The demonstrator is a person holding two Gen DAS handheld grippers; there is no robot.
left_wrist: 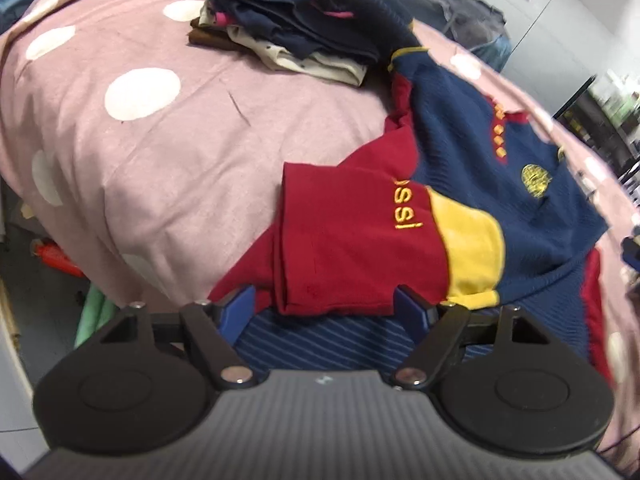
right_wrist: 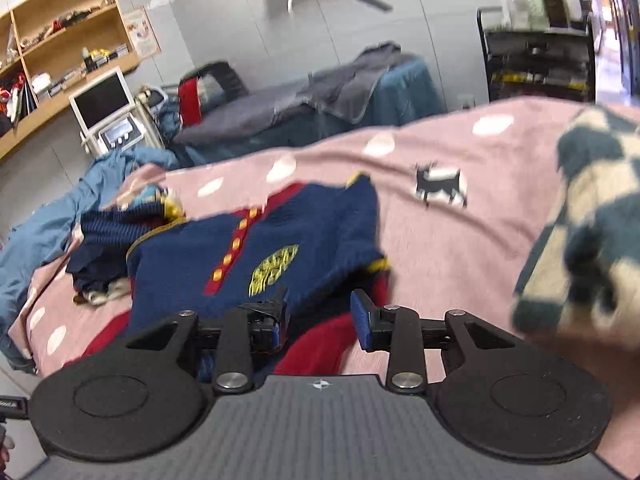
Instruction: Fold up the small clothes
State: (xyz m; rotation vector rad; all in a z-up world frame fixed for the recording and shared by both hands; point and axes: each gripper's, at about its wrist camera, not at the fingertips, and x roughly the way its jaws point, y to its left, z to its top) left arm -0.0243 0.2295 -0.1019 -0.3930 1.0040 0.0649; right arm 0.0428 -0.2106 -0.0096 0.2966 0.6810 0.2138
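- So the jersey [left_wrist: 480, 168] is lying on the pink dotted bedspread [left_wrist: 140, 152], near the front edge of the bed, navy front panel on top with the yellow crest [left_wrist: 536, 180] showing.
- A red sleeve [left_wrist: 352, 240] with yellow lettering is folded over toward the camera, and its hem sits right between the left gripper [left_wrist: 326, 306] fingers.
- Left claw is fairly wide, blue pads standing on either side of that sleeve hem; the pads don't look like they're pressing on it, so I'd call it not gripping.
- Right gripper [right_wrist: 320, 316] is over the jersey's near edge, jaws parted about halfway with nothing pinched. You just see red and navy cloth behind the gap.
- From the right wrist view the jersey [right_wrist: 256, 252] is a bit blurry, red placket with yellow buttons running up the middle.
- Folded pile [left_wrist: 288, 20] of dark navy, cream and brown clothes sits further back on the bed, well apart from the sleeve but touching the jersey's far end.
- A checked cloth [right_wrist: 588, 216], green and cream, fills the right side of the right wrist view, close to the lens and blurred.
- Background: wooden shelf [right_wrist: 60, 40], a white monitor [right_wrist: 102, 98], a black cart [right_wrist: 536, 64].
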